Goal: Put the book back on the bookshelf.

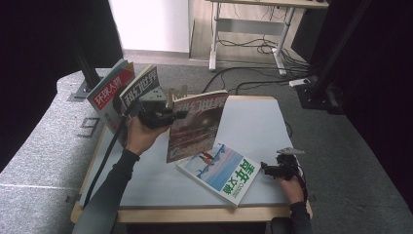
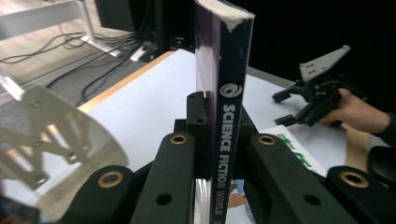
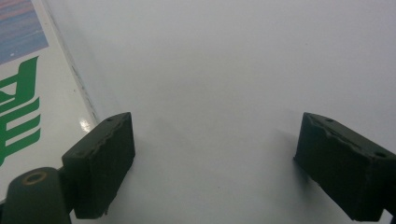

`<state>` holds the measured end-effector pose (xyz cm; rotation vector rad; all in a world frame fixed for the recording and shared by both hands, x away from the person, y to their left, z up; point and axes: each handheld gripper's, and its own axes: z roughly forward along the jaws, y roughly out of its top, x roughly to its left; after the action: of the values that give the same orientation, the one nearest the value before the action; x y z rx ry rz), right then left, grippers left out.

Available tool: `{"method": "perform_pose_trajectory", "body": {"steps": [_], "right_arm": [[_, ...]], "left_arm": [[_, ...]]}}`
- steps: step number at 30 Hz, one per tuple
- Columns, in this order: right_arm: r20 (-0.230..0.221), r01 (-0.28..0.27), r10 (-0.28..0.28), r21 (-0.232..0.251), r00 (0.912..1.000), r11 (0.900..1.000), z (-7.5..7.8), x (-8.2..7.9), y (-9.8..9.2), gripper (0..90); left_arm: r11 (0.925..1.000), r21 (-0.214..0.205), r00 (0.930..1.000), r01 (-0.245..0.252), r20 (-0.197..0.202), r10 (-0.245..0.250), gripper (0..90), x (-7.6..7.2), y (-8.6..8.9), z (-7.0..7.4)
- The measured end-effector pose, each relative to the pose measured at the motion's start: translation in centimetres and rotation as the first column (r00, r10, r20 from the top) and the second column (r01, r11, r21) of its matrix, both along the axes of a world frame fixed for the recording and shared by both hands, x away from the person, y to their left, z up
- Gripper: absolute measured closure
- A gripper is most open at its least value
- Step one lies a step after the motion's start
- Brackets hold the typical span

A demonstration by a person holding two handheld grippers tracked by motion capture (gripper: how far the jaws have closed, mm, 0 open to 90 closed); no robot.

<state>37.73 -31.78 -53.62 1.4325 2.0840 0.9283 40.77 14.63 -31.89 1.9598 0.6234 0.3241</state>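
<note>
Glossy paper magazine (image 1: 194,127), light and floppy, hangs clenched at its stiffer spine in the left gripper (image 1: 170,116); right gripper (image 1: 274,169) rests released, nothing between its jaws.

glossy paper cover on the magazine (image 1: 195,127), matt black plastic gripper pads (image 3: 103,158), smooth matt white table (image 1: 253,122) with wood edging

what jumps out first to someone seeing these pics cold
The eye goes first to the Science Fiction World magazine, lifted upright above the middle of the table with the left gripper clamped on its spine. Next comes the white and blue magazine lying flat near the front edge. Beside it on the right, the right gripper sits low with its jaws open and nothing between them.
</note>
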Motion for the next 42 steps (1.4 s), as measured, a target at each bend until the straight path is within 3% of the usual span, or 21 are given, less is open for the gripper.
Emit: {"method": "perform_pose_trajectory", "body": {"steps": [12, 26, 42], "right_arm": [[0.001, 0.001, -0.001, 0.002, 1.0000, 1.0000, 0.0, 0.0, 0.0, 10.9], [0.002, 0.000, 0.000, 0.002, 1.0000, 1.0000, 0.0, 0.0, 0.0, 10.9], [0.002, 0.000, 0.000, 0.002, 1.0000, 1.0000, 0.0, 0.0, 0.0, 10.9]], "left_arm": [[0.9953, 0.037, 0.9956, -0.089, 0.032, 0.088, 84.1, 0.0, 1.8, 0.6], [0.9839, 0.010, 0.9835, -0.178, 0.032, 0.178, 84.1, 0.0, 4.7, 1.0], [0.9808, -0.034, 0.9812, -0.192, 0.016, 0.193, 84.0, -0.9, 7.3, 1.9]]}}
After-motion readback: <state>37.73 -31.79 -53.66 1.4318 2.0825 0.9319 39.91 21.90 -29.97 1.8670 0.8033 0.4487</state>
